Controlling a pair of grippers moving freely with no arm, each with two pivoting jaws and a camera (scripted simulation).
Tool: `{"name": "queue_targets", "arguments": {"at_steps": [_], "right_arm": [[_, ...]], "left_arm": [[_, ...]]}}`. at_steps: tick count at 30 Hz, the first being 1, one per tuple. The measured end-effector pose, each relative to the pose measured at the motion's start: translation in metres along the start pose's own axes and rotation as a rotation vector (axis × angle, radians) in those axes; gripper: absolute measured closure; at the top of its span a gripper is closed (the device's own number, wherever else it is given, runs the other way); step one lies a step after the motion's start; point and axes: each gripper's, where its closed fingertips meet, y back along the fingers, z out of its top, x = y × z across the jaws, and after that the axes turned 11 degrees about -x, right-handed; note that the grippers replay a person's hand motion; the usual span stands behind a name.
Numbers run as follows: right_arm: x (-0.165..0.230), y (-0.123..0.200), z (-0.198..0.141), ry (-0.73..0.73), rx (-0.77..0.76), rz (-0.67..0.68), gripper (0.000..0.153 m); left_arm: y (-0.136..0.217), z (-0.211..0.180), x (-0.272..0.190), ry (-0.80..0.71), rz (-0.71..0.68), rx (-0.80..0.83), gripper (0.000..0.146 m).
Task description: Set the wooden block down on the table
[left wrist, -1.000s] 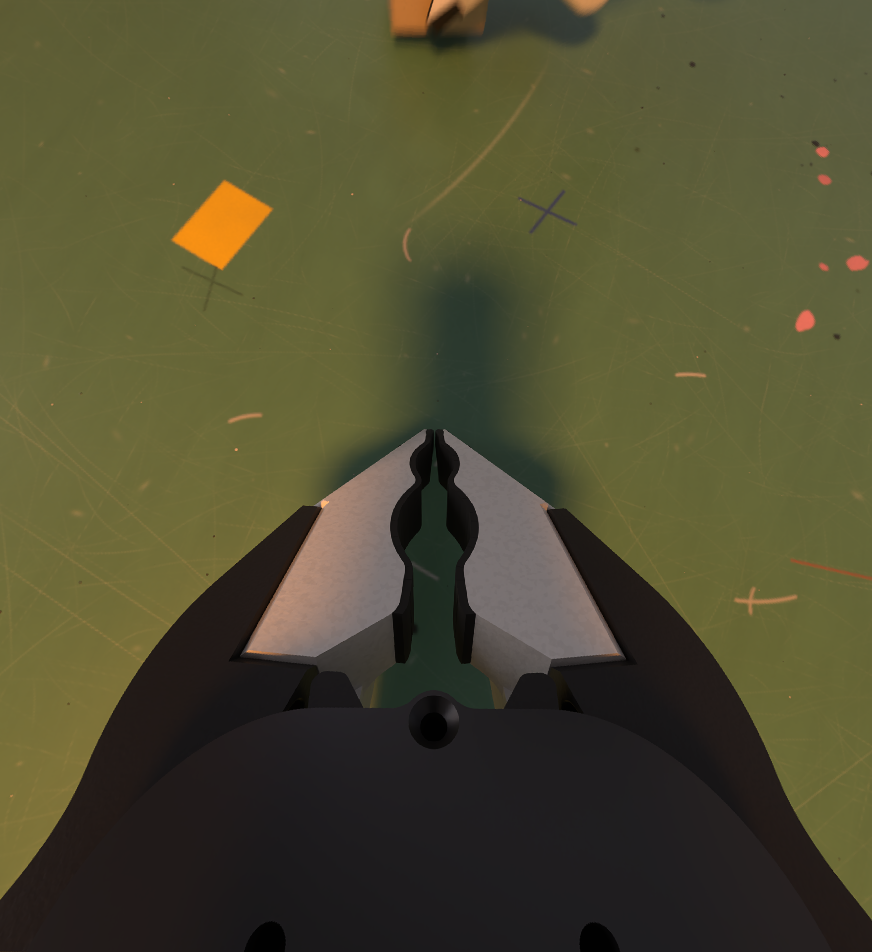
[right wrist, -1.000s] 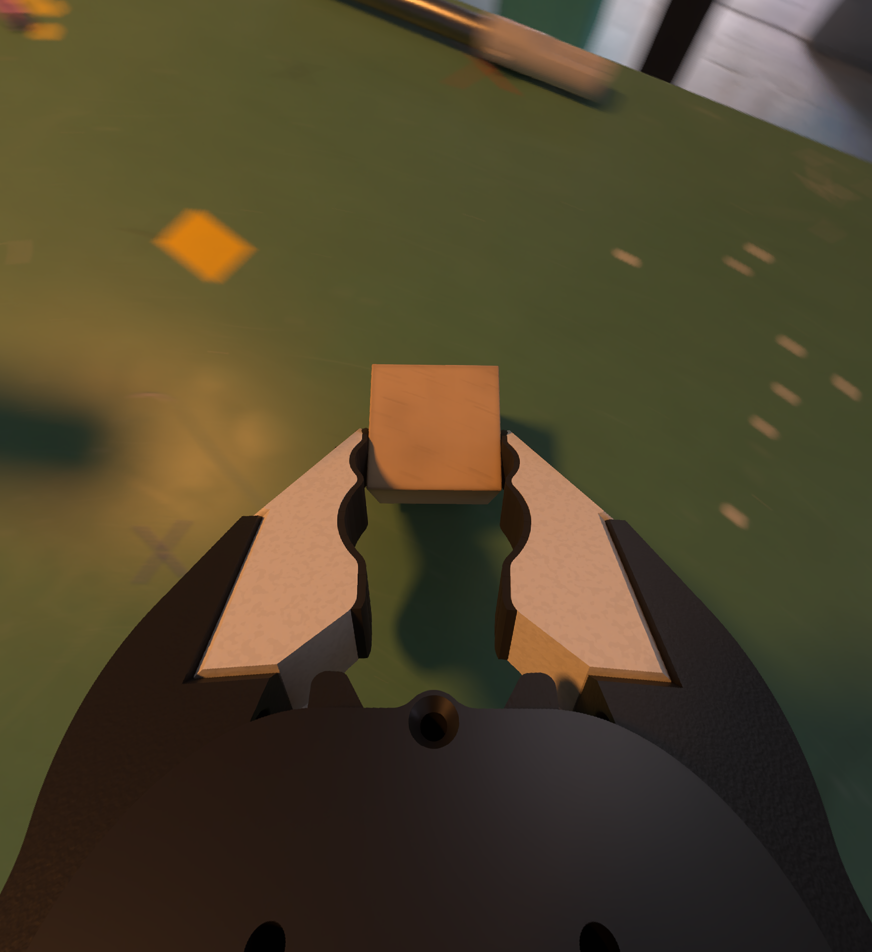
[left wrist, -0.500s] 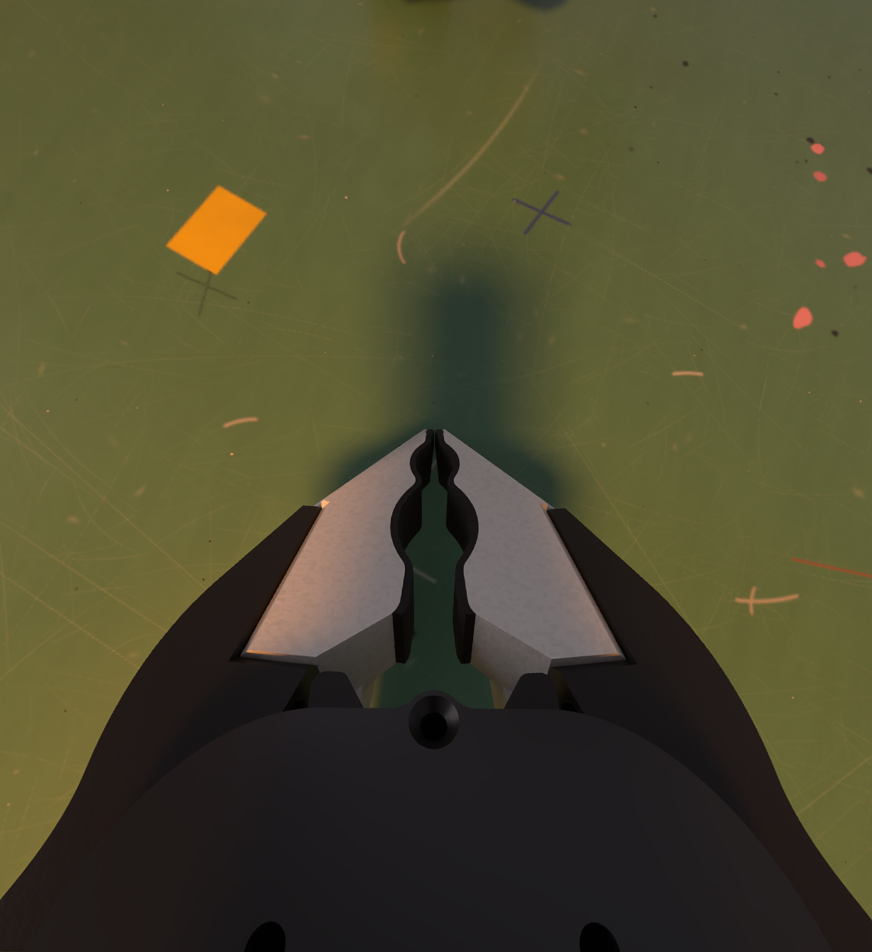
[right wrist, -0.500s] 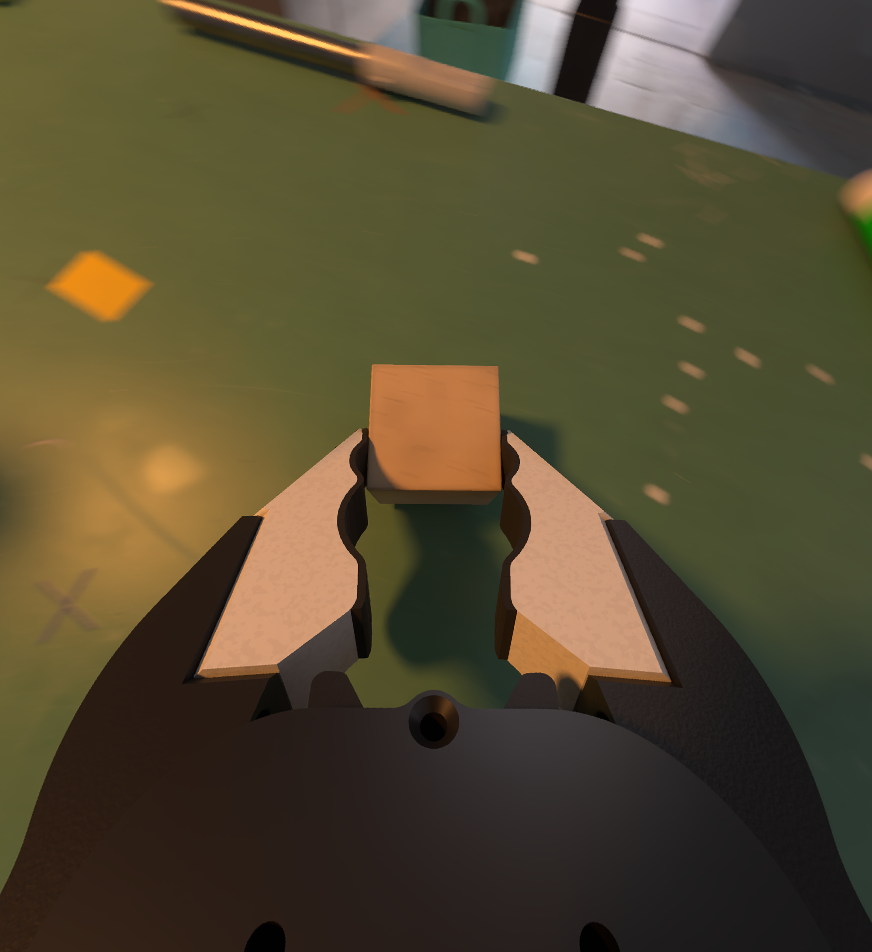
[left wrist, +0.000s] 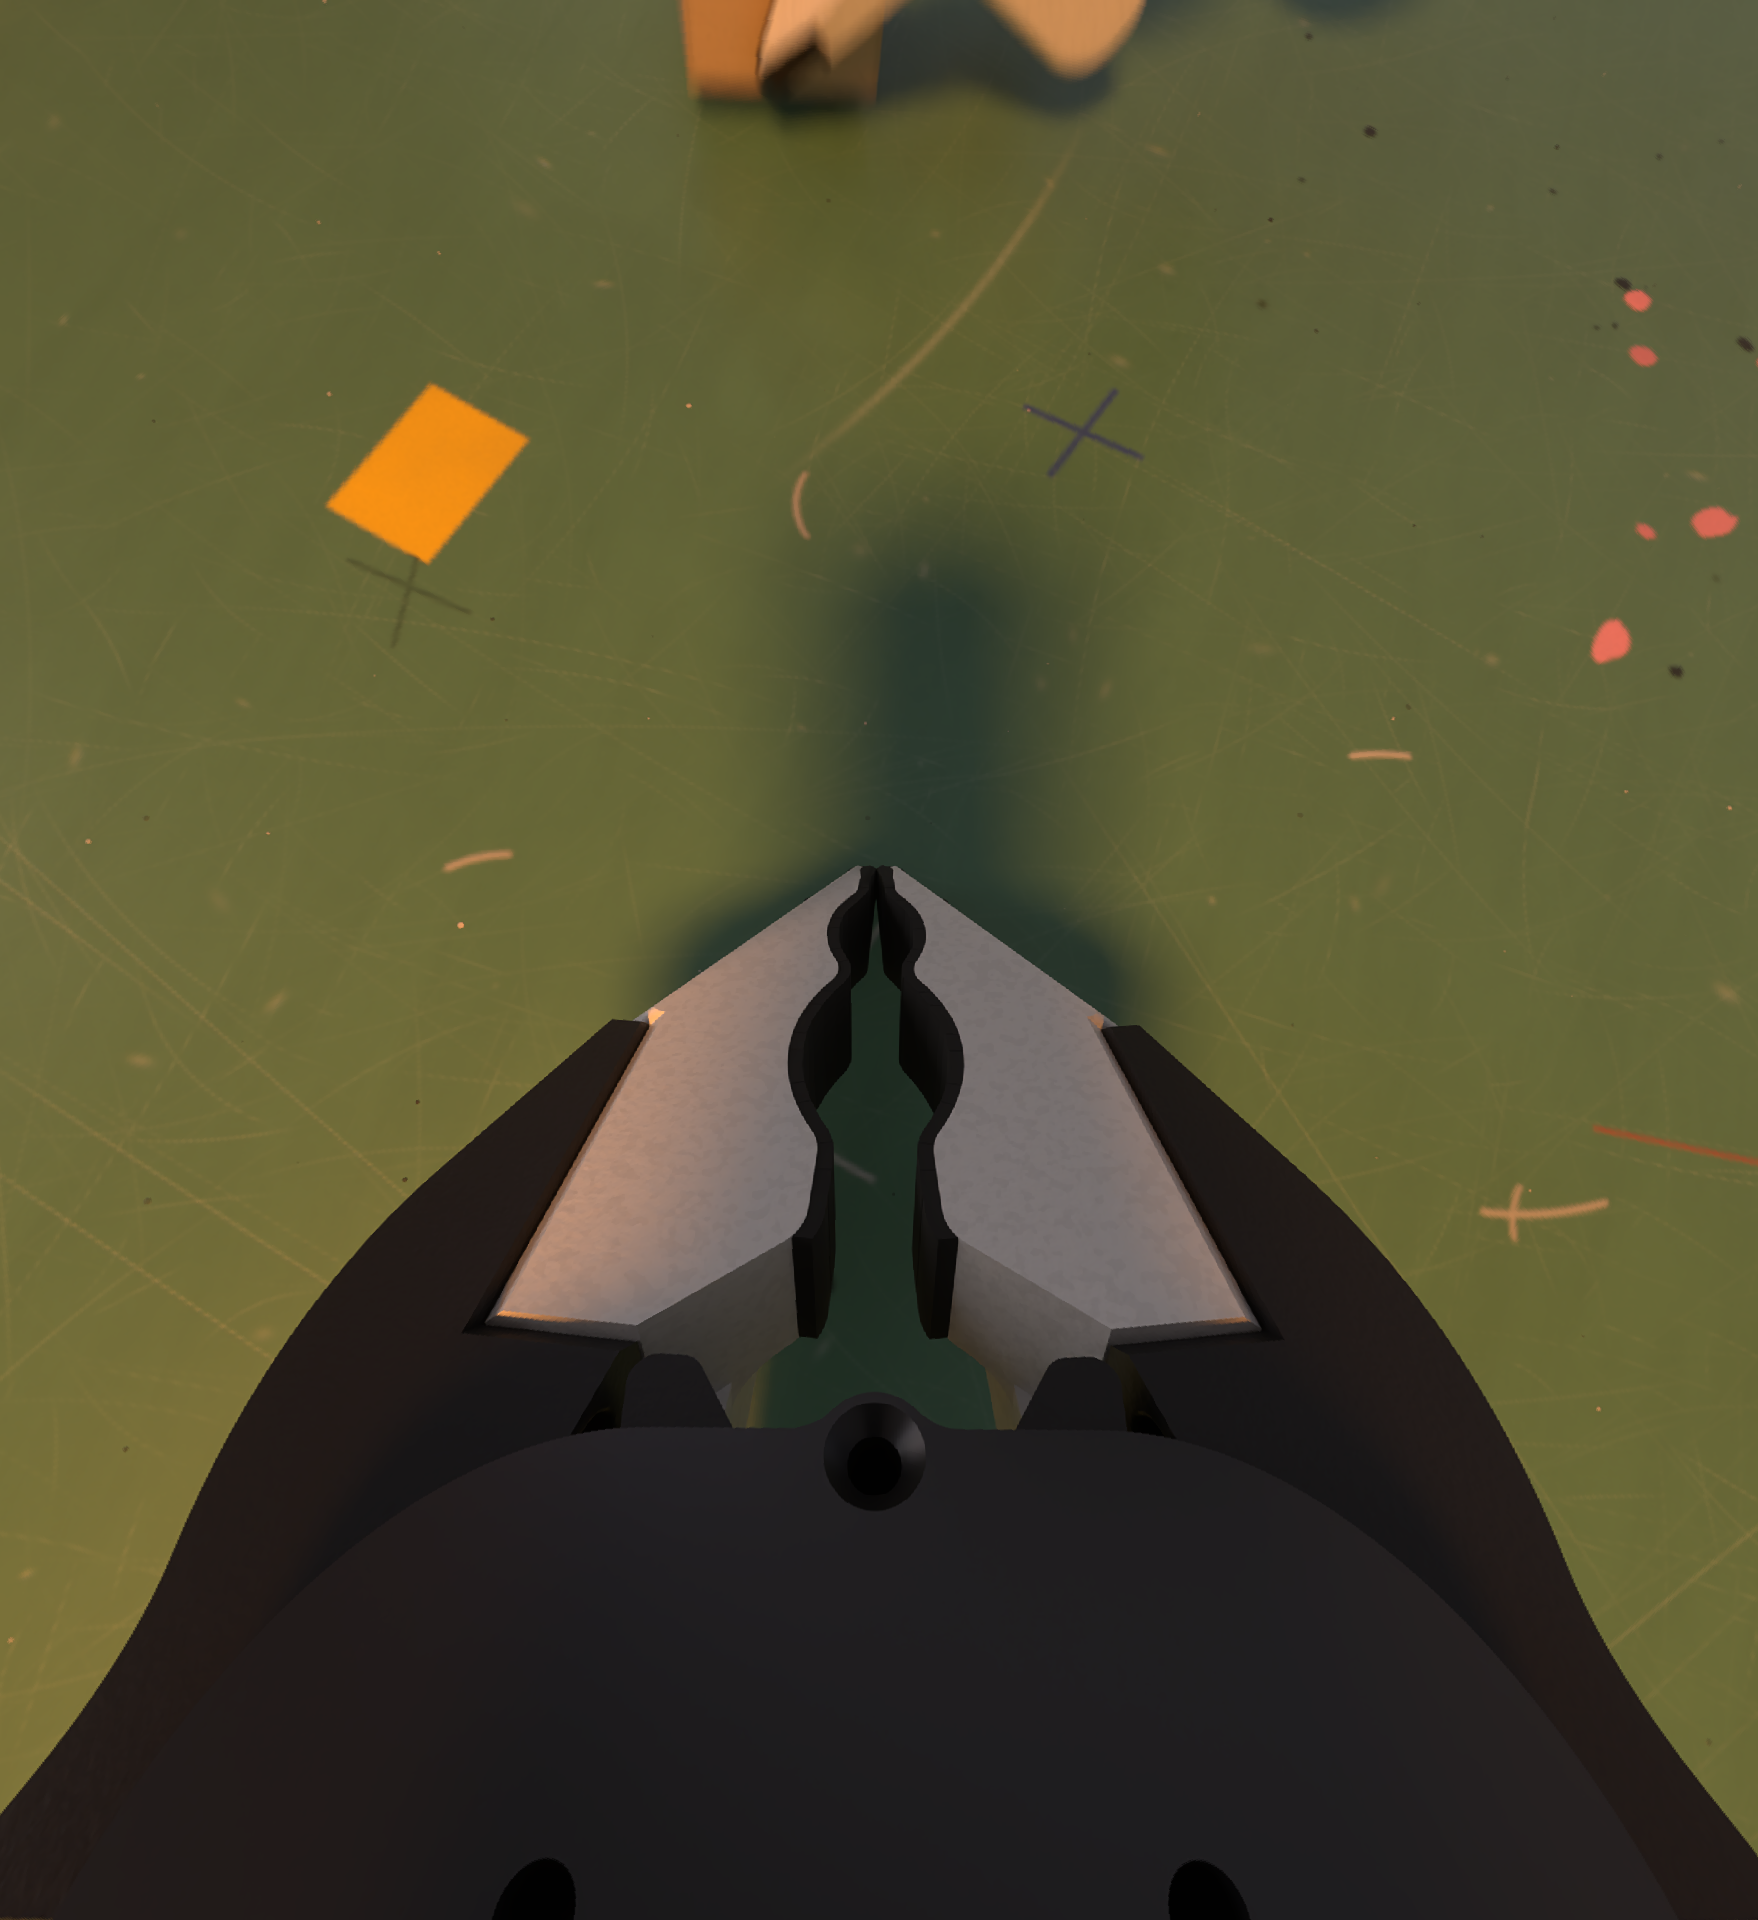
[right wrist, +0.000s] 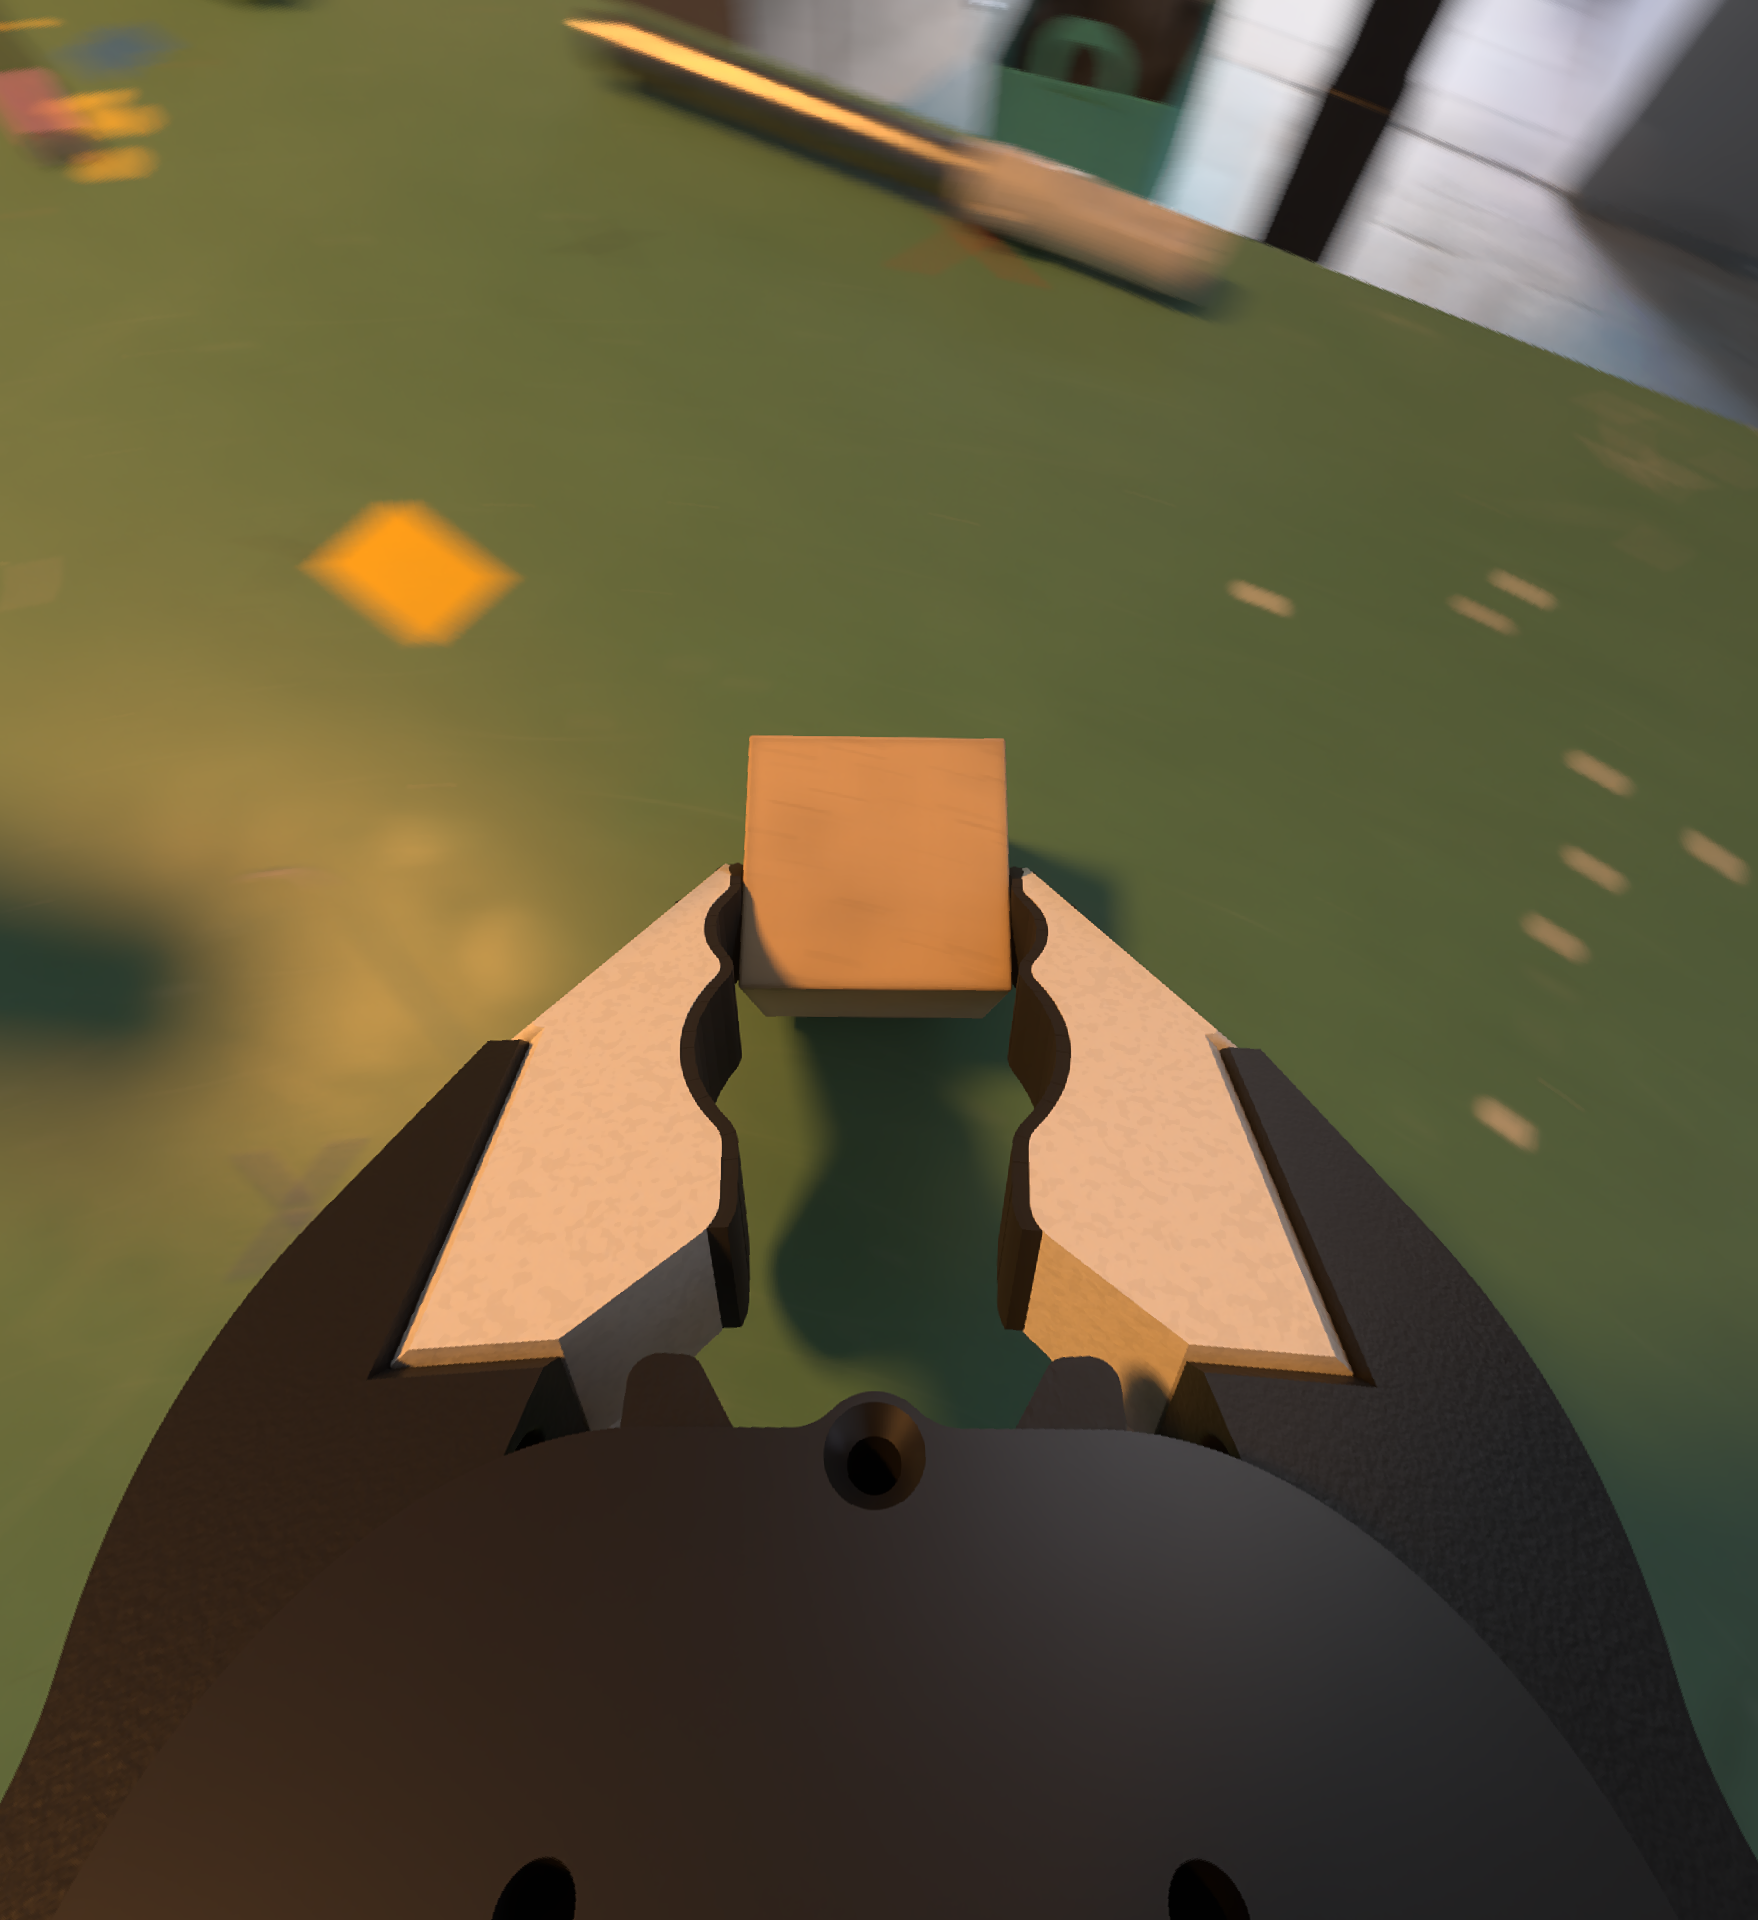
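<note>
My right gripper [right wrist: 875, 883] is shut on the wooden block [right wrist: 875, 862], a light brown cube held between the fingertips above the green table [right wrist: 854, 468]. The block's shadow falls on the table below it. In the left wrist view the same block [left wrist: 724, 52] and the right gripper's fingers [left wrist: 1051, 31] show at the top edge, far ahead. My left gripper [left wrist: 875, 873] is shut and empty, hovering over the table [left wrist: 1270, 831] with its shadow under it.
An orange rectangle mark [left wrist: 428, 473] lies on the table left of the left gripper; it also shows in the right wrist view [right wrist: 409, 571]. A long wooden stick [right wrist: 916, 166] lies near the far table edge. Red splashes [left wrist: 1706, 416] mark the right side.
The right gripper with the block has swung; the view has shifted right again and the green object has left it. The block has come back into the top of the left wrist view. The left gripper has barely moved.
</note>
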Motion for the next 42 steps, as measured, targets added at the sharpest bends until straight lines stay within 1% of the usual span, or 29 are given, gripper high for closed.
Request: {"name": "queue_targets", "arguments": {"at_steps": [2,4,5,6,7,8,9,11,12,13,14,15,16,18,20,21,22,23,24,25,27,29,30,31,34,37,39,40,42], "right_arm": [[0.067,-0.009,0.008,0.099,-0.01,0.186,0.103],[0.129,-0.009,0.01,0.195,-0.02,0.348,0.103],[0.149,-0.006,0.009,0.239,-0.025,0.404,0.103],[0.156,-0.004,0.007,0.277,-0.024,0.421,0.103],[0.151,-0.001,0.006,0.283,-0.011,0.421,0.103],[0.131,0.0,0.005,0.256,0.01,0.38,0.103],[0.099,0.001,0.003,0.221,0.033,0.268,0.103],[0.023,0.012,-0.006,0.109,0.084,-0.015,0.103],[-0.005,0.021,-0.012,0.041,0.104,-0.115,0.103],[-0.022,0.028,-0.017,-0.026,0.111,-0.159,0.103],[-0.027,0.032,-0.021,-0.07,0.104,-0.165,0.103],[-0.024,0.035,-0.023,-0.068,0.099,-0.166,0.103],[-0.008,0.036,-0.023,-0.037,0.1,-0.132,0.103],[0.051,0.035,-0.02,0.04,0.071,0.051,0.103],[0.122,0.041,-0.021,0.151,0.008,0.256,0.103],[0.146,0.048,-0.024,0.199,-0.001,0.346,0.103],[0.156,0.054,-0.028,0.246,0.01,0.382,0.103],[0.153,0.059,-0.031,0.271,0.029,0.376,0.103],[0.139,0.063,-0.033,0.257,0.045,0.339,0.103],[0.113,0.065,-0.036,0.21,0.054,0.252,0.103],[0.063,0.071,-0.041,0.062,0.052,0.069,0.103],[0.044,0.078,-0.046,-0.04,0.028,0.023,0.103],[0.046,0.079,-0.047,-0.026,0.021,0.024,0.103],[0.057,0.08,-0.048,0.029,0.025,0.042,0.103],[0.115,0.084,-0.047,0.147,0.045,0.257,0.103],[0.149,0.088,-0.045,0.215,-0.006,0.358,0.103],[0.151,0.098,-0.03,0.212,-0.144,0.339,0.103],[0.148,0.111,-0.016,0.191,-0.258,0.318,0.103],[0.132,0.148,0.012,0.076,-0.499,0.294,0.103]], "left_arm": [[0.0,0.0,0.0,0.002,0.001,-0.003,0.146],[0.0,0.0,0.0,0.002,0.002,-0.004,0.146],[0.0,0.0,0.0,0.003,0.002,-0.005,0.146],[0.0,0.0,0.0,0.005,0.002,-0.006,0.146],[0.0,0.0,0.0,0.006,0.0,-0.006,0.146],[0.0,0.0,0.0,0.007,0.0,-0.007,0.146],[0.0,0.0,0.0,0.007,0.0,-0.007,0.146],[0.0,0.0,0.0,0.002,0.002,-0.006,0.146],[0.0,0.0,0.0,0.0,0.002,-0.003,0.146],[0.0,0.0,0.0,0.0,0.001,-0.002,0.146],[0.0,0.0,0.0,0.003,0.0,-0.003,0.146],[0.0,0.0,0.001,0.003,0.002,-0.002,0.146],[0.0,0.0,0.002,0.002,0.006,-0.002,0.146],[0.001,0.0,0.003,0.004,0.011,-0.003,0.146],[0.001,0.0,0.003,0.004,0.014,-0.003,0.146],[0.001,0.0,0.003,0.003,0.015,-0.004,0.146],[0.001,0.0,0.003,0.002,0.017,-0.004,0.146],[0.001,0.0,0.003,0.001,0.017,-0.004,0.146],[0.001,0.0,0.003,0.0,0.018,-0.004,0.146],[0.001,0.0,0.003,0.0,0.018,-0.004,0.146],[0.001,0.0,0.003,-0.002,0.018,-0.004,0.146],[0.001,0.0,0.003,0.002,0.015,-0.005,0.146],[0.001,0.0,0.003,0.005,0.014,-0.006,0.146],[0.001,0.0,0.003,0.006,0.014,-0.006,0.146],[0.001,0.0,0.003,-0.004,0.02,-0.004,0.146],[0.001,0.0,0.001,-0.008,0.018,-0.007,0.146],[0.001,0.0,0.0,-0.002,0.007,-0.011,0.146],[0.001,0.0,0.0,0.001,0.005,-0.012,0.146],[0.001,0.0,0.0,0.001,0.003,-0.013,0.146]]}}
